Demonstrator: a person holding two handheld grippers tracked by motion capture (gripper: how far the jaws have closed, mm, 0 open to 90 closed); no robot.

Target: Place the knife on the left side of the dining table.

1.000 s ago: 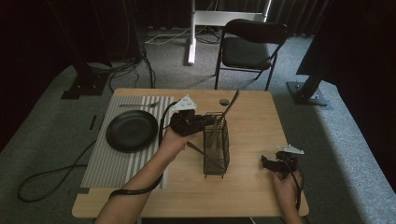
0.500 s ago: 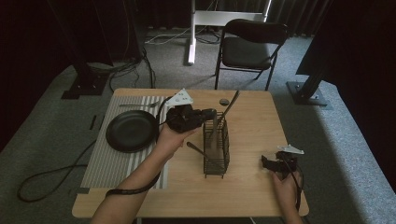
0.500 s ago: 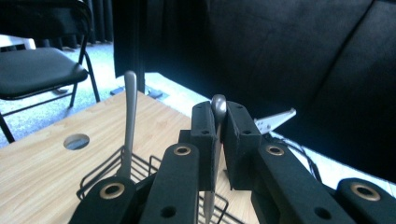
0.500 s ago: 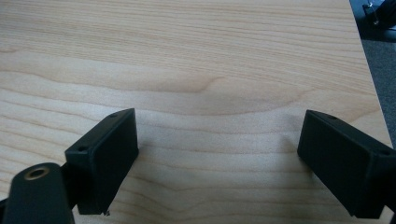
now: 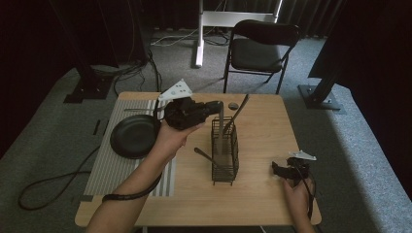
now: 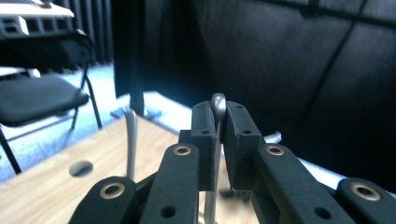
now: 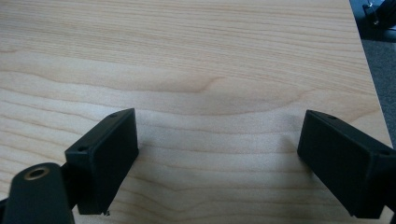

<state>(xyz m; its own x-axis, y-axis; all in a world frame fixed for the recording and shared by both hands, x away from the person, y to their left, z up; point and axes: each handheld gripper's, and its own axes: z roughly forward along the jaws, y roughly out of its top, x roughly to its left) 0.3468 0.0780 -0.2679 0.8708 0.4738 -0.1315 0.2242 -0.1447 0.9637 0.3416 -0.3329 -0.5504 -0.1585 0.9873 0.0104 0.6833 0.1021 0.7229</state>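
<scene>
**A:** What sits on the wooden tabletop [image 5: 262, 194]?

**B:** Near its middle stands a black wire utensil caddy [image 5: 225, 150]. Two utensils rest in it: one handle [image 5: 239, 112] leans up and away toward the far edge, another [image 5: 203, 154] pokes out through the side nearest the person's left arm. To the left lies a striped placemat [image 5: 114, 167] with a black plate [image 5: 134, 137] on it. A small dark round object [image 5: 233, 105] lies near the far edge; I cannot tell what it is.

**A:** And the left hand-held gripper [image 5: 214, 106]?

**B:** It is raised over the caddy, clenched on a grey metal utensil [image 5: 221, 127] that hangs straight down into the basket. In the left gripper view the left hand-held gripper [image 6: 218, 140] pinches the rounded handle end [image 6: 218, 103] between its two black pads. Whether it is a spoon, fork or knife is hidden.

**A:** The right one?

**B:** The right hand-held gripper [image 5: 278, 169] rests low near the right front corner, well apart from the caddy. In its own view the right hand-held gripper [image 7: 217, 156] is released, jaws wide over bare wood.

**A:** Behind the tabletop?

**B:** A black folding chair [image 5: 260, 46] on grey carpet.
</scene>
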